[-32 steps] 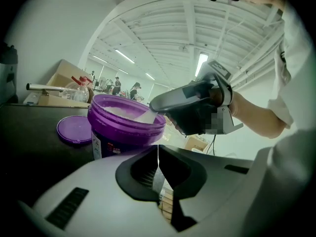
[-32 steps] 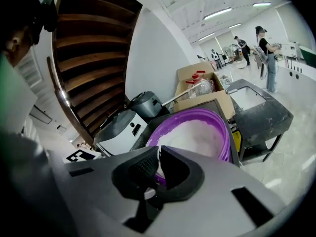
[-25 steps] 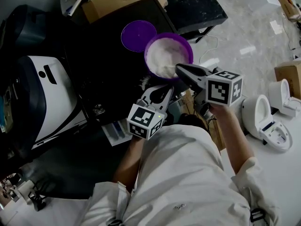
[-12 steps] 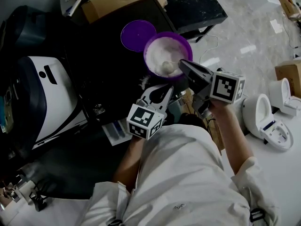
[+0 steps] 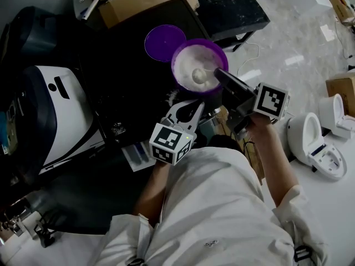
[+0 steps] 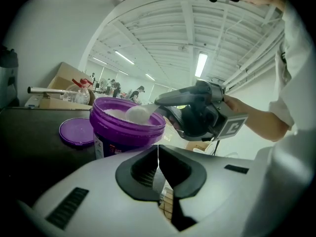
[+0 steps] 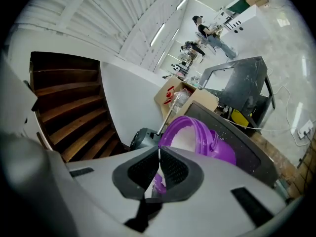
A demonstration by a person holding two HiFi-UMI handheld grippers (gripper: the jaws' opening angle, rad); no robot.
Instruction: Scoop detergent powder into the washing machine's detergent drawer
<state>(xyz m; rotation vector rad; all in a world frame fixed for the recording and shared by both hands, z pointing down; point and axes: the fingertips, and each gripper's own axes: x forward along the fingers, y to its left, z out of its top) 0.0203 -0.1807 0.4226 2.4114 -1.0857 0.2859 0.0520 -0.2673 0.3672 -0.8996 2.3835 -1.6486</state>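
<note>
Glossy purple plastic tub [image 6: 127, 132], matt black tabletop [image 5: 127, 87].

Left gripper [image 6: 158, 151]: both jaws are closed against each other, with only a thin seam showing and nothing between them. Beyond them a purple tub [image 6: 127, 131] stands upright on a dark surface [image 6: 34, 125], filled near the brim with white powder [image 6: 114, 113]. A purple lid [image 6: 76, 132] lies flat just beside the tub, on its left. Right gripper [image 6: 161, 101], held in a hand [image 6: 238, 106], reaches in from the right and is clamped on a pale scoop [image 6: 139, 113]. The scoop bowl sits over the tub's near rim. A cardboard box [image 6: 60, 85] stands behind the lid.
</note>
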